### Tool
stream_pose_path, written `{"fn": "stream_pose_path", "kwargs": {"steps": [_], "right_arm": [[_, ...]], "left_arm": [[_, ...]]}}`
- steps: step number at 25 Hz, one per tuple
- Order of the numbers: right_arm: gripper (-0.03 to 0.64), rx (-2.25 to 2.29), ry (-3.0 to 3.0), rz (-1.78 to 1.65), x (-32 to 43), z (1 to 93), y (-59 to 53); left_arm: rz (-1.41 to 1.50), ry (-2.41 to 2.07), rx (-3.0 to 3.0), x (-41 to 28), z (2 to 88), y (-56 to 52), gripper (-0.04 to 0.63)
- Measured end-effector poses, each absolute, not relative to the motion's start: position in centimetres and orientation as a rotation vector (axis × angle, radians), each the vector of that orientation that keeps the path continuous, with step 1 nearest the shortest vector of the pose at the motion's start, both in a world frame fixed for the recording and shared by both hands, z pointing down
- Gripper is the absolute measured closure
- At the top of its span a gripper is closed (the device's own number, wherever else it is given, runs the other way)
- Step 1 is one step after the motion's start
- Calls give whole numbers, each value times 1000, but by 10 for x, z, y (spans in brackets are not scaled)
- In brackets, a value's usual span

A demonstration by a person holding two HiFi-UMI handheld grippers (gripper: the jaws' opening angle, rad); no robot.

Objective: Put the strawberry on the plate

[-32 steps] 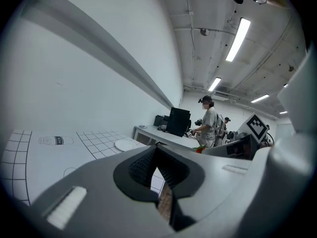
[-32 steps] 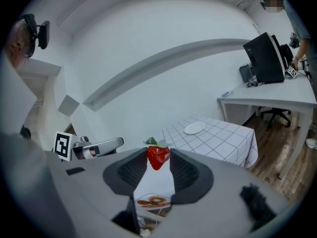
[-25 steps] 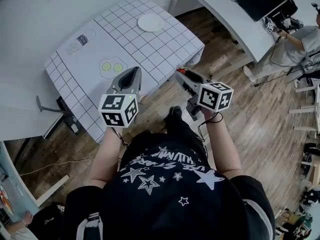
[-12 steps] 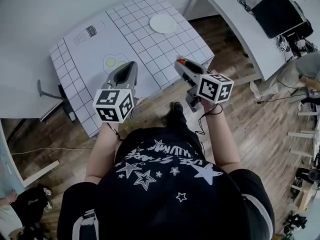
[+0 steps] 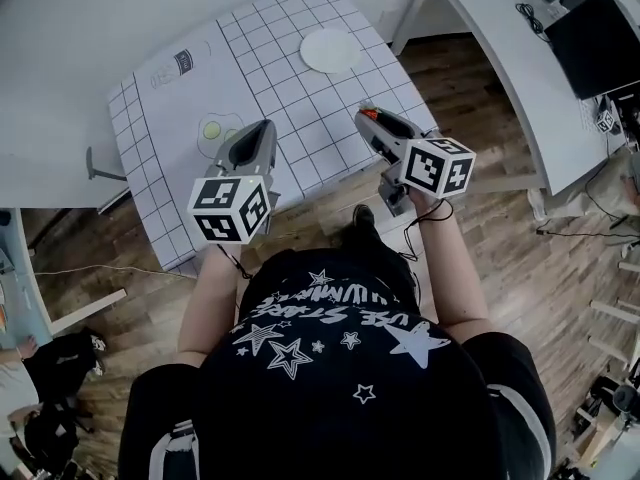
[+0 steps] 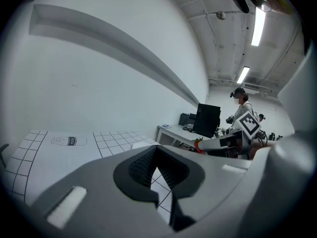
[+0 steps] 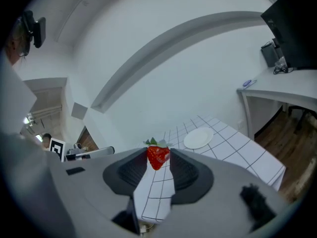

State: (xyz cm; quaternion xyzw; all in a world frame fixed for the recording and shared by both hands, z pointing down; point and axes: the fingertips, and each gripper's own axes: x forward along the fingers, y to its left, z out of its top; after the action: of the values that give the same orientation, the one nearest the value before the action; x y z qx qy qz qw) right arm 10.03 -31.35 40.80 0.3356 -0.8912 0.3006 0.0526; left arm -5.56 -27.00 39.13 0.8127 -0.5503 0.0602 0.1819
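A red strawberry (image 7: 158, 156) with green leaves is pinched between the tips of my right gripper (image 7: 158, 158). In the head view that gripper (image 5: 368, 116) hangs over the near right edge of the checked table (image 5: 300, 98). The white plate (image 5: 329, 50) lies bare at the table's far right end, well beyond the berry; the right gripper view shows the plate (image 7: 198, 138) ahead and to the right. My left gripper (image 5: 264, 130) hovers over the table's near edge with nothing in it. Its tips (image 6: 156, 150) meet.
A fried-egg picture (image 5: 218, 129) and a bottle drawing (image 5: 184, 63) are printed on the cloth. White desks (image 5: 500, 58) with a monitor (image 5: 600, 38) stand to the right, over a wooden floor. A person (image 6: 241, 103) stands far off by the desks.
The table has drawn closer under both grippers, which now reach over its near edge. The right gripper still holds the strawberry; the left stays shut.
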Motion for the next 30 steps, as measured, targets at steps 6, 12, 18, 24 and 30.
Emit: {"fn": "stream_pose_path", "kwargs": {"steps": [6, 12, 18, 24, 30], "right_arm": [[466, 948, -2726, 922, 142, 411, -350], [466, 819, -2747, 909, 166, 416, -379], [466, 645, -2758, 896, 164, 423, -398], [466, 562, -2757, 910, 148, 427, -420], [466, 577, -2727, 911, 128, 437, -448]], "left_arm": [[169, -1636, 2194, -17, 396, -295, 588], [183, -1711, 2142, 22, 403, -314, 588], [163, -1835, 2037, 30, 407, -320, 588], [175, -1881, 1967, 27, 412, -326, 588], [171, -1875, 1973, 7, 417, -358, 588]]}}
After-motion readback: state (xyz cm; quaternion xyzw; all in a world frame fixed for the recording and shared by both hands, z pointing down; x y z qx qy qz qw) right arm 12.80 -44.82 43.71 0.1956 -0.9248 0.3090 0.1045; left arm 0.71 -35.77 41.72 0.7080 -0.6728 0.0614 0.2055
